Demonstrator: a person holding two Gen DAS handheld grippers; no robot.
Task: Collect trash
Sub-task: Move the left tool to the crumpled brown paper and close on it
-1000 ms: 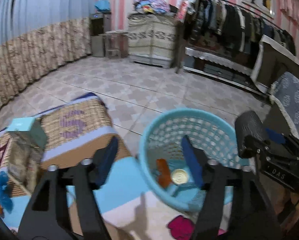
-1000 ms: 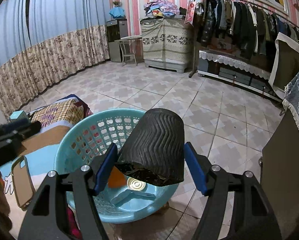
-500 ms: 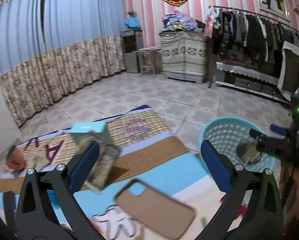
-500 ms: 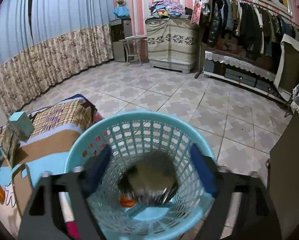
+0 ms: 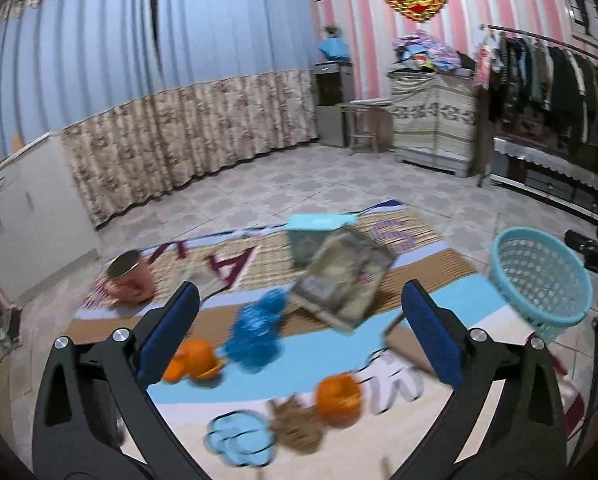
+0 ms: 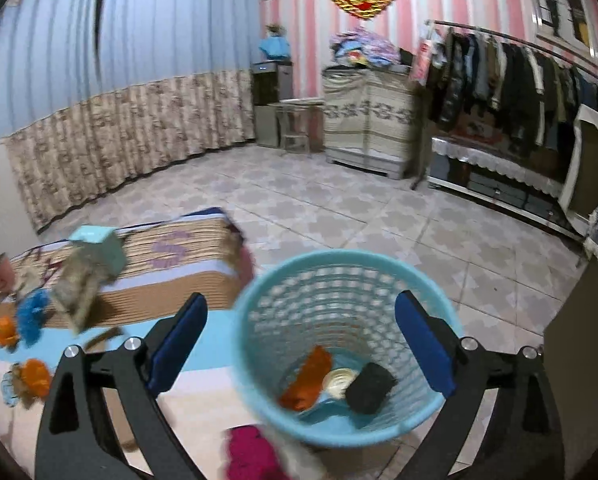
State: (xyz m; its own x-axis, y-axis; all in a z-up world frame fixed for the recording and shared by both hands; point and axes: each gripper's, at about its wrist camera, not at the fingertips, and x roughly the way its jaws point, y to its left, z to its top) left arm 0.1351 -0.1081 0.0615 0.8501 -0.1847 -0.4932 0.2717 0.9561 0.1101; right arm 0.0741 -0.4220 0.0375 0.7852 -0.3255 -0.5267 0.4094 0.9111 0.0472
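A light blue basket point(image 6: 259, 332) stands on the tile floor by the mat; it shows at the right in the left wrist view point(image 5: 539, 276). Inside lie a black cup point(image 6: 370, 387), an orange wrapper point(image 6: 307, 380) and a round lid point(image 6: 339, 380). My right gripper point(image 6: 301, 348) is open and empty above the basket. My left gripper point(image 5: 299, 332) is open and empty above the mat point(image 5: 323, 352), over a blue crumpled piece point(image 5: 255, 332), orange peels point(image 5: 337, 398) and a brown scrap point(image 5: 295, 428).
On the mat are a worn packet point(image 5: 343, 276), a teal box point(image 5: 315, 236), a pink tin cup point(image 5: 129, 280) and a tan phone case point(image 5: 403, 344). A magenta cloth point(image 6: 251, 456) lies by the basket. Curtains, a cabinet and a clothes rack line the walls.
My right gripper opened and the black cup dropped into the basket. My left gripper swung left from the basket to over the mat and opened wide.
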